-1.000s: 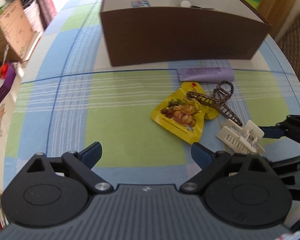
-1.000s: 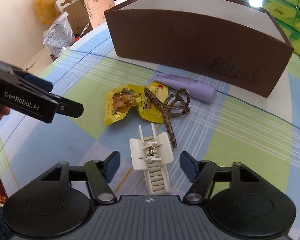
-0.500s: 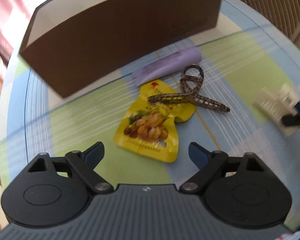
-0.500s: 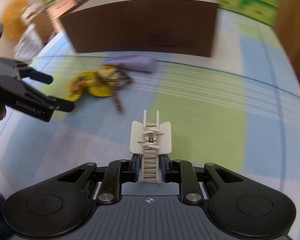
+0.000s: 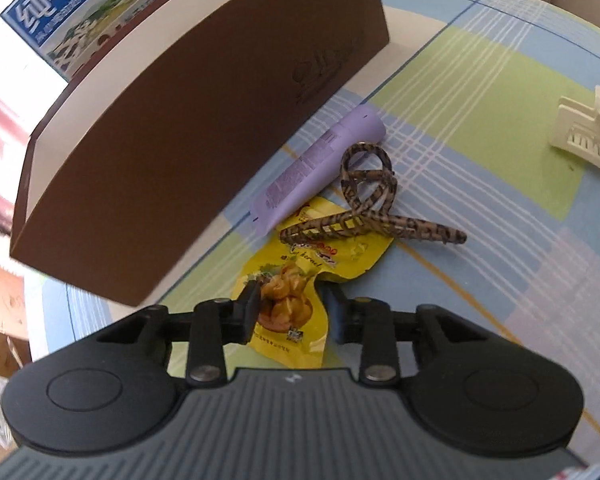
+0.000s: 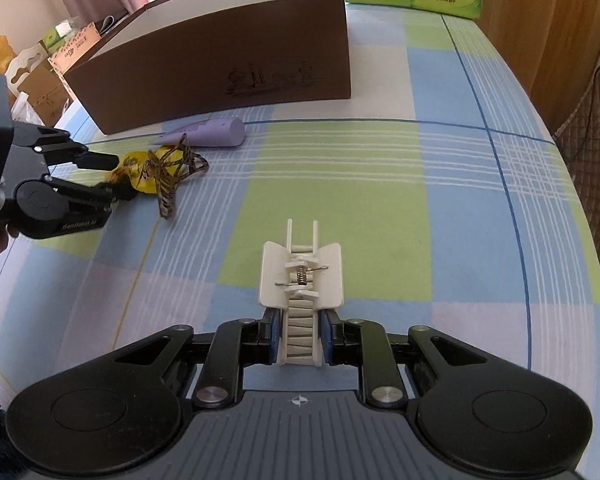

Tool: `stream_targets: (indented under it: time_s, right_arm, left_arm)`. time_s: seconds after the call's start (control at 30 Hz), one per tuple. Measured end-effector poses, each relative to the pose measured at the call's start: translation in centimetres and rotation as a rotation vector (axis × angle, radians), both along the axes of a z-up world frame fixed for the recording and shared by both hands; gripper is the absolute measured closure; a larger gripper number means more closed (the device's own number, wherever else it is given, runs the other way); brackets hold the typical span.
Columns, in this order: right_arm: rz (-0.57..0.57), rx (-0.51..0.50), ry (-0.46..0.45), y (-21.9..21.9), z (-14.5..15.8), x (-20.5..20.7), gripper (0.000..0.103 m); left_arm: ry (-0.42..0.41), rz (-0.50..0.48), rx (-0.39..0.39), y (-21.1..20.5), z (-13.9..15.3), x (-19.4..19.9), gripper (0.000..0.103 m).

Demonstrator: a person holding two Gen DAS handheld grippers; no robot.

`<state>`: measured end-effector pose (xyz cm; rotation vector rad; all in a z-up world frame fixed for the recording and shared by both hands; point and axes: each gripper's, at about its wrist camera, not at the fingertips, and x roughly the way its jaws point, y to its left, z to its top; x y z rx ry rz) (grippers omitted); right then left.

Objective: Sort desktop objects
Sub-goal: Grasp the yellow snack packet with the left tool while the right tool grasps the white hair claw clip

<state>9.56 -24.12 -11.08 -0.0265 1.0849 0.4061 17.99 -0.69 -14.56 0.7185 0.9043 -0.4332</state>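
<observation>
At left we see our left gripper [image 5: 290, 312], tilted steeply down, its jaws just closed onto the glossy yellow snack pouch [image 5: 300, 280] beside the brown cardboard box [image 5: 188, 128]. Our right gripper [image 6: 300, 338] clamps the ribbed white plastic hair claw [image 6: 302, 280] above the checked tablecloth [image 6: 460, 208].

Both grippers newly clamped: left gripper [image 5: 290, 312] on snack packet [image 5: 296, 304], right gripper [image 6: 299, 338] on white clip [image 6: 300, 280].

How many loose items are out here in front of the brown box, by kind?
Hair claw clips: 2, white one clamped in the right gripper, leopard one on the table
Yellow snack pouch: 1, between the left gripper fingers
Purple tube: 1
Total: 4
</observation>
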Motion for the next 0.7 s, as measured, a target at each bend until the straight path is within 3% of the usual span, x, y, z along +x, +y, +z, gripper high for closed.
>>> stream_targets:
  time_s: [0.1,0.27,0.5,0.57,0.7]
  right_arm:
    - [-0.003,0.002,0.002,-0.1,0.0,-0.1,0.086]
    - [0.002,0.001,0.007,-0.1,-0.2,0.2,0.086]
    - [0.011,-0.008,0.005,0.0,-0.2,0.5,0.086]
    - [0.012,-0.012,0.003,0.1,-0.2,0.5,0.086]
    - [0.014,-0.023,0.001,0.3,-0.3,0.6,0.086]
  left_arm:
    - [0.054,0.019,-0.039,0.7,0.6,1.0,0.078]
    - [0.266,0.198,-0.255,3.8,3.2,2.9,0.08]
    - [0.445,0.431,-0.48,8.3,3.7,5.6,0.082]
    - [0.424,0.411,-0.462,8.0,3.9,5.9,0.082]
    - [0.347,0.273,-0.294,5.5,3.7,5.7,0.078]
